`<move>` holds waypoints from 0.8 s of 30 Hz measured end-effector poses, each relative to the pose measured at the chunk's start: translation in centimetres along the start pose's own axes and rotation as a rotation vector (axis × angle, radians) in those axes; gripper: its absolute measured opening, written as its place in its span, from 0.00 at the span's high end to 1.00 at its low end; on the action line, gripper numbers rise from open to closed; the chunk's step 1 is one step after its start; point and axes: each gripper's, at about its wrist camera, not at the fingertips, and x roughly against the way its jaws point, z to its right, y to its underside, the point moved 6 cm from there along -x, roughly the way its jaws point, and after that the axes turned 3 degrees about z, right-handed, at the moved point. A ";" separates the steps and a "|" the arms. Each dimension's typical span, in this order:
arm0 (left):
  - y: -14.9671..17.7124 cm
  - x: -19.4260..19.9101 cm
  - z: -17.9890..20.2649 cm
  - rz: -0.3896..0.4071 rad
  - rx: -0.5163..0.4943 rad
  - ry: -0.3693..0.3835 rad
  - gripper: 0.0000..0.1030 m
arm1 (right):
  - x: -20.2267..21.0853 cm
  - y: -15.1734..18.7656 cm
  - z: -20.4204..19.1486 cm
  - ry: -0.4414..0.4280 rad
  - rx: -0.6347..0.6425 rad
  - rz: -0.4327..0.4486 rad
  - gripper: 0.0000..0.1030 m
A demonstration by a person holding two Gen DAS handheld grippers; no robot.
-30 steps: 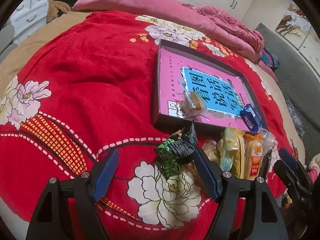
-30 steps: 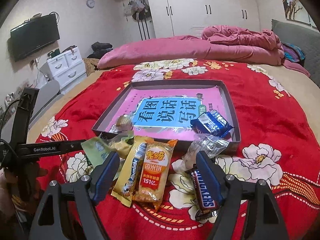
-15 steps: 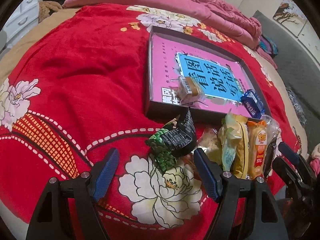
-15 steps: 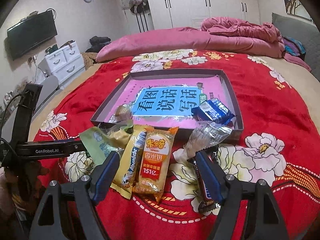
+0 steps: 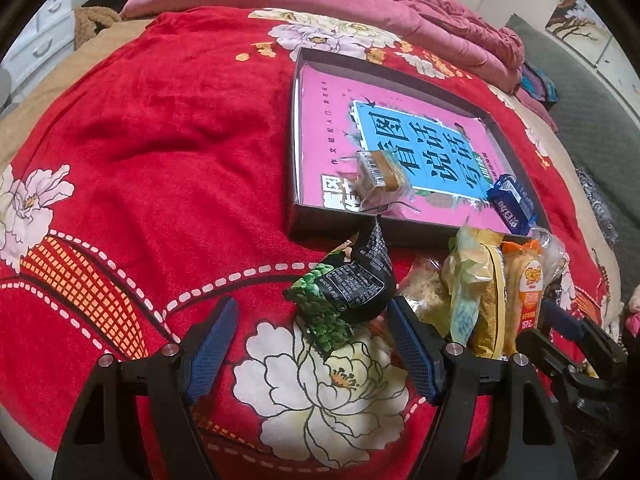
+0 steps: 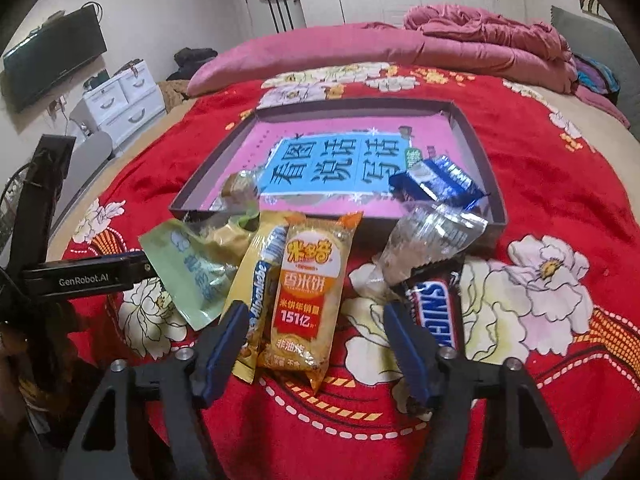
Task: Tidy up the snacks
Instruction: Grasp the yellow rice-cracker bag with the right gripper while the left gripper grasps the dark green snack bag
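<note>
Red bedspread (image 6: 540, 168); right gripper (image 6: 312, 328) closing around rice-cracker packet (image 6: 308, 292)

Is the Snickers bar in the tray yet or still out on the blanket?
Out. The Snickers bar lies on the red blanket, in front of the tray's near wall, partly under a clear wrapper.

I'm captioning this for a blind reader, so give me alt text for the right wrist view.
The right gripper, its jaws just closing, straddles an orange rice cracker packet on a red floral blanket. A Snickers bar lies to the right, and a shallow dark tray beyond holds a blue-wrapped snack.
</note>
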 end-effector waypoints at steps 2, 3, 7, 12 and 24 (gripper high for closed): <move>0.0 0.0 0.0 0.001 0.000 0.000 0.25 | -0.2 0.1 0.0 -0.003 0.000 -0.006 0.41; -0.1 -0.1 0.1 0.001 -0.001 0.000 0.25 | -0.4 0.1 -0.1 -0.005 0.000 -0.010 0.43; -0.2 -0.2 0.1 0.004 -0.003 -0.002 0.25 | -1.1 0.2 -0.1 -0.003 0.001 -0.021 0.50; -0.4 -0.4 0.1 0.005 -0.002 -0.002 0.25 | -2.0 0.3 -0.3 -0.006 0.002 -0.037 0.57; -0.9 -1.1 0.7 0.008 0.008 0.014 0.25 | -2.7 0.1 -0.3 -0.022 -0.014 -0.034 0.64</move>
